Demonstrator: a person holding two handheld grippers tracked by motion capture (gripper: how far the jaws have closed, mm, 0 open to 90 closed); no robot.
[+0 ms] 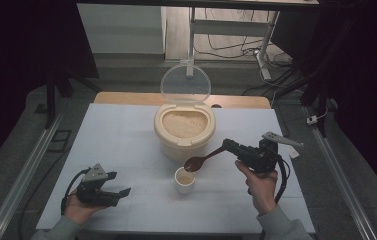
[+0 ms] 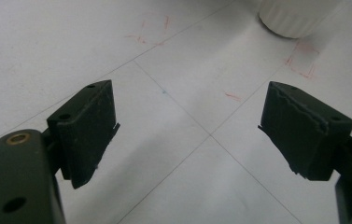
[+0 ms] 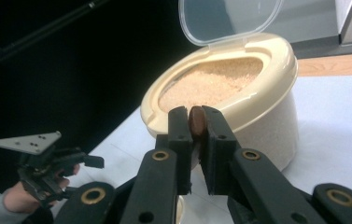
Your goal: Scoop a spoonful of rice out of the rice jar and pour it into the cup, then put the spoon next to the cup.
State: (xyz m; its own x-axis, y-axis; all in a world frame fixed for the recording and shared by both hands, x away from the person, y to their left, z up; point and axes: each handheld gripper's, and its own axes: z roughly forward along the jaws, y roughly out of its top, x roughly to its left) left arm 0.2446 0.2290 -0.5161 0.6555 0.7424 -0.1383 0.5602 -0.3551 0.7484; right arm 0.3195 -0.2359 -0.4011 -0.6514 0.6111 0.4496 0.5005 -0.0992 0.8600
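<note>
Right claw [image 1: 227, 145] clamped on brown spoon [image 1: 202, 160], bowl over white cup [image 1: 185, 180]; left claw [image 1: 121, 192] apart at seven o'clock.

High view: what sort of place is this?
Probably a lab recording station, not a kitchen: a white table flanked by floor rails, loose cables behind it, and dark curtains on both sides.

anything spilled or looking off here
No spill shows on the table. The one odd detail: the left gripper has frayed, ragged pad edges. The spoon sits over the cup, and the rice container stands upright.
</note>
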